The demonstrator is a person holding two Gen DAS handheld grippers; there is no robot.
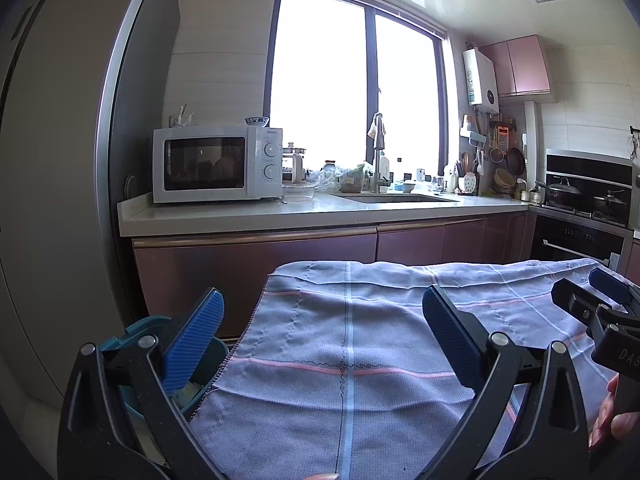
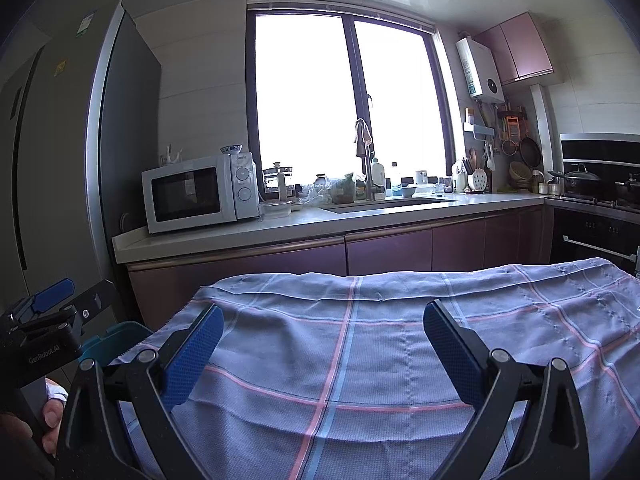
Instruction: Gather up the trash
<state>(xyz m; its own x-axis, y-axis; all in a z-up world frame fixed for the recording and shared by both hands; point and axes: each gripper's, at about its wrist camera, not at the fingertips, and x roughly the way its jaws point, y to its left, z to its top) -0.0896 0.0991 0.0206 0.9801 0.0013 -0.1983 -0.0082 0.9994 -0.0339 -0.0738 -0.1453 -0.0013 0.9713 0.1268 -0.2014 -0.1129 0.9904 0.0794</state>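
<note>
Near: checked cloth (image 1: 352, 344) spread flat. Far: white microwave (image 1: 218, 164) left on the counter (image 1: 248, 214), faucet (image 1: 378, 156) beneath the window (image 1: 356, 80), stove (image 1: 584, 196) right.

A home kitchen: microwave (image 1: 218, 164) on the counter (image 1: 280, 212), sink (image 1: 396, 199), stove (image 1: 584, 210), pink cabinets (image 1: 516, 66).
</note>
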